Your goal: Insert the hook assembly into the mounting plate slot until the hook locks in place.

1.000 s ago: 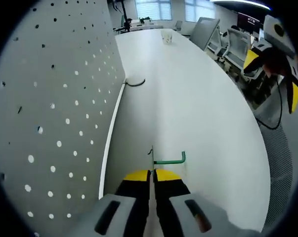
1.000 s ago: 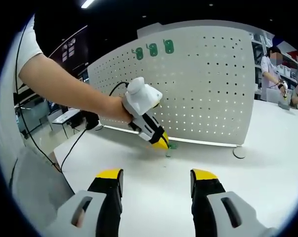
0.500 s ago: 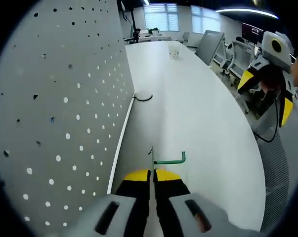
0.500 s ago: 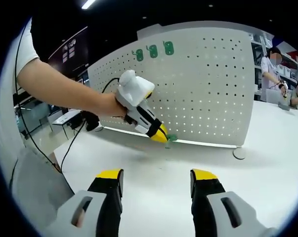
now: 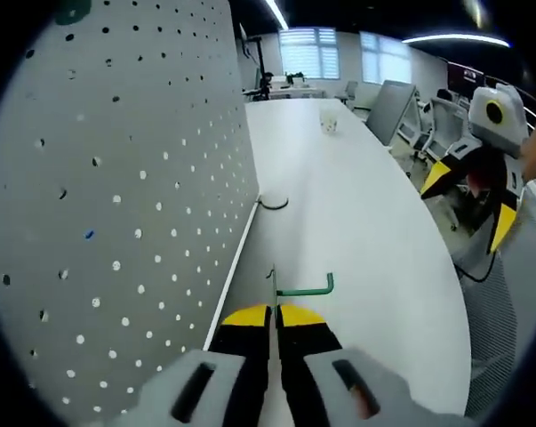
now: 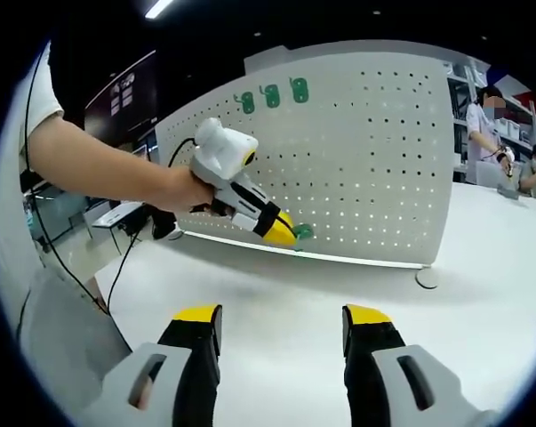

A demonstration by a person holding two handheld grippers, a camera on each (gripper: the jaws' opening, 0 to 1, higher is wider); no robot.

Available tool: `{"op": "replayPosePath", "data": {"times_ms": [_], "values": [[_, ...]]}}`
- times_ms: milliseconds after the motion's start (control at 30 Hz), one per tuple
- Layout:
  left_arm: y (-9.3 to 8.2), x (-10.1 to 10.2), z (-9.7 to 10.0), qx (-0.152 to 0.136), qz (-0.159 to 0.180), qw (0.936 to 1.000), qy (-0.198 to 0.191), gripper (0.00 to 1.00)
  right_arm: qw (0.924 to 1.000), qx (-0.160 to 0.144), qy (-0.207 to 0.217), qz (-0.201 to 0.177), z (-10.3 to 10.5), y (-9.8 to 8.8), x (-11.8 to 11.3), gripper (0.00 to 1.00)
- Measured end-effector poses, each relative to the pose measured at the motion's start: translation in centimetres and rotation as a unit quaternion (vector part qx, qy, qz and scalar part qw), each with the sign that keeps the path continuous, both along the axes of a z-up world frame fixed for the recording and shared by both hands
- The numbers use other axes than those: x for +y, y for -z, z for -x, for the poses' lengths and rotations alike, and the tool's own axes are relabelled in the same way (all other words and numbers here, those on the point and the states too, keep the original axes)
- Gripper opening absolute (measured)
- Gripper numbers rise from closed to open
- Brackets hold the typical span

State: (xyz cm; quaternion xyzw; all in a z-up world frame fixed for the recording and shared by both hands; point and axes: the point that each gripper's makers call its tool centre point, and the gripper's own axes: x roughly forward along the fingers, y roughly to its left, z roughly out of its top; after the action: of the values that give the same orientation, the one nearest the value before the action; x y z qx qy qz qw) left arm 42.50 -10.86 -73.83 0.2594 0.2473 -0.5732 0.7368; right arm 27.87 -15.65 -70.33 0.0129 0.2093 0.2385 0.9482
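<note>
My left gripper is shut on a green hook, whose thin stem stands up between the yellow tips and whose arm bends right. The white pegboard stands close on its left. In the right gripper view the left gripper holds the green hook just above the table, close to the lower part of the pegboard. My right gripper is open over the white table, nothing between its fingers. Three green pieces sit at the pegboard's top.
The white table runs far ahead, with a small cup at its far end and a dark cable loop by the pegboard foot. Office chairs line the right. People stand at the right of the right gripper view.
My left gripper has lifted the green hook off the table and moved it up and closer to the pegboard. The right gripper has stayed open in place.
</note>
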Motion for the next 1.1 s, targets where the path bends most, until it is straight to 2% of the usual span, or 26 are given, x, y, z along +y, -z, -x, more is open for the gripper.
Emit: {"op": "replayPosePath", "data": {"times_ms": [533,833,1100], "values": [[-3.8,1.4,0.4,-0.026,0.060,0.9973,-0.032,0.02,1.0000,-0.007,-0.003,-0.004,0.0,-0.3,0.2,0.53],[-5.8,1.8,1.1,-0.031,0.102,0.9925,-0.059,0.02,0.9999,-0.010,-0.003,-0.008,0.0,-0.6,0.2,0.53],[-8.1,3.1,1.8,-0.051,0.139,0.9854,-0.084,0.02,0.9998,-0.016,-0.001,-0.015,0.0,-1.0,0.3,0.53]]}}
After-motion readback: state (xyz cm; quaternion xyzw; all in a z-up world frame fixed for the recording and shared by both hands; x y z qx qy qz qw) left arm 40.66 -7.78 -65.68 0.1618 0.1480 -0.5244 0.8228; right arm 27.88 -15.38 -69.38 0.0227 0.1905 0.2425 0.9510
